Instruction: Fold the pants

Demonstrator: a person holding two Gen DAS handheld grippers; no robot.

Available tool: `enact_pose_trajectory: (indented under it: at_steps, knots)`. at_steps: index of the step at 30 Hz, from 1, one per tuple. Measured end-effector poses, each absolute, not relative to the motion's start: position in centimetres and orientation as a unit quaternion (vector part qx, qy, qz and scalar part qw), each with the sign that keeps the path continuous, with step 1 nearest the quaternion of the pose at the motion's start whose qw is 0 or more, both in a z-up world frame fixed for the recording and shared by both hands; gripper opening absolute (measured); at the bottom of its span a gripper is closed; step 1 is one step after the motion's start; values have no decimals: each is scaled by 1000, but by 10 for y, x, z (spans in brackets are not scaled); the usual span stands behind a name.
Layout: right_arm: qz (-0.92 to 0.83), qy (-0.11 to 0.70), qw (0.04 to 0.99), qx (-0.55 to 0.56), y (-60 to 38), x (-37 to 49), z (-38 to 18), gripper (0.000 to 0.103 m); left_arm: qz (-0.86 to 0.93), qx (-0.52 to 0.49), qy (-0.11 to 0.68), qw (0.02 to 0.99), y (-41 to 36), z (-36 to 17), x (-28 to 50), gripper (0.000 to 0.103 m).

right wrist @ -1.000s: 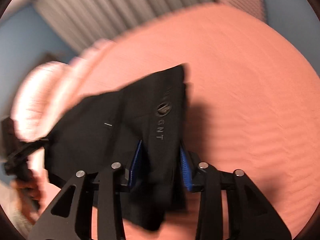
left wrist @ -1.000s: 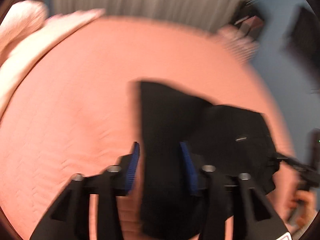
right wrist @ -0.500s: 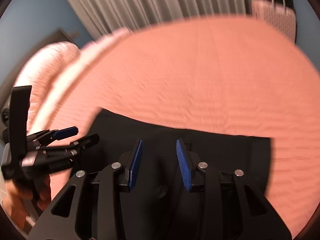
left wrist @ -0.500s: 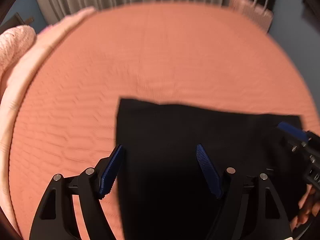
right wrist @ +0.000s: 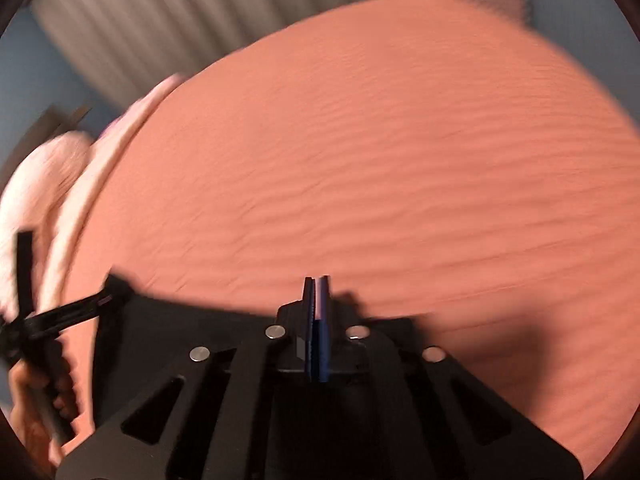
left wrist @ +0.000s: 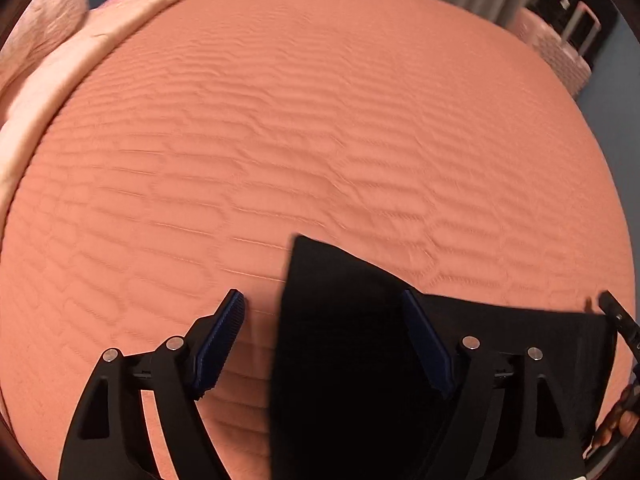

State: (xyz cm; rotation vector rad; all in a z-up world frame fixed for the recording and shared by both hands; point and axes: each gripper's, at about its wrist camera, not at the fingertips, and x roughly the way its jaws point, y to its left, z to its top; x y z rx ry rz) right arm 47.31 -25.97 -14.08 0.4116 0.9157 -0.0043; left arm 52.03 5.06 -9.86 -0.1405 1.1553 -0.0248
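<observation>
Black pants (left wrist: 352, 320) lie folded flat on the salmon quilted bed cover (left wrist: 320, 120). My left gripper (left wrist: 320, 296) hovers over their left corner, jaws wide and closing slightly. The corner lies between the pads (left wrist: 224, 336) and neither presses it. In the right wrist view the pants (right wrist: 180, 320) stretch under my right gripper (right wrist: 318, 280). Its jaws are closing, blue pads nearly touching, with no cloth seen between them. Each gripper shows at the other view's edge: the left gripper (right wrist: 60, 312) and the right gripper (left wrist: 616, 316), each held by a hand.
Pink pillows and a folded blanket (left wrist: 48, 60) line the bed's left side. A pink suitcase (left wrist: 560, 52) stands past the far right corner, before grey curtains (right wrist: 160, 20). The bed cover reaches far beyond the pants.
A second ago both grippers held the pants up. The pants now lie flat and let go, the left jaws stand wide over the left corner, and the right jaws have closed together.
</observation>
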Motion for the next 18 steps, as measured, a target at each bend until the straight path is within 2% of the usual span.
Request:
enact_pose_trajectory:
  at_steps: [2, 6, 9, 10, 12, 13, 14, 16, 18]
  knots:
    - [33, 418, 882, 215, -272, 446, -121, 7, 3, -80, 521, 850, 62, -78, 508, 73]
    - [119, 428, 883, 149, -231, 397, -117, 7, -76, -42, 474, 876, 35, -47, 453, 76]
    - [102, 466, 876, 68, -217, 363, -153, 3, -60, 37, 501, 863, 14, -85, 400, 77]
    - [100, 453, 878, 115, -240, 347, -159, 0, -40, 65, 519, 851, 18, -109, 386, 79]
    - [41, 448, 876, 174, -264, 323, -151, 2, -49, -4, 509, 860, 48, -124, 357, 80]
    - [30, 438, 880, 182, -266, 310, -144, 8, -36, -23, 517, 855, 59, -122, 348, 79]
    - [61, 428, 884, 180, -259, 296, -136, 7, -33, -32, 515, 856, 70, -121, 338, 78]
    - [112, 439, 879, 150, -244, 285, -137, 6, -31, -28, 508, 860, 74, -120, 322, 79]
    - [114, 443, 879, 131, -249, 281, -154, 7, -29, -6, 520, 853, 78, -136, 314, 87]
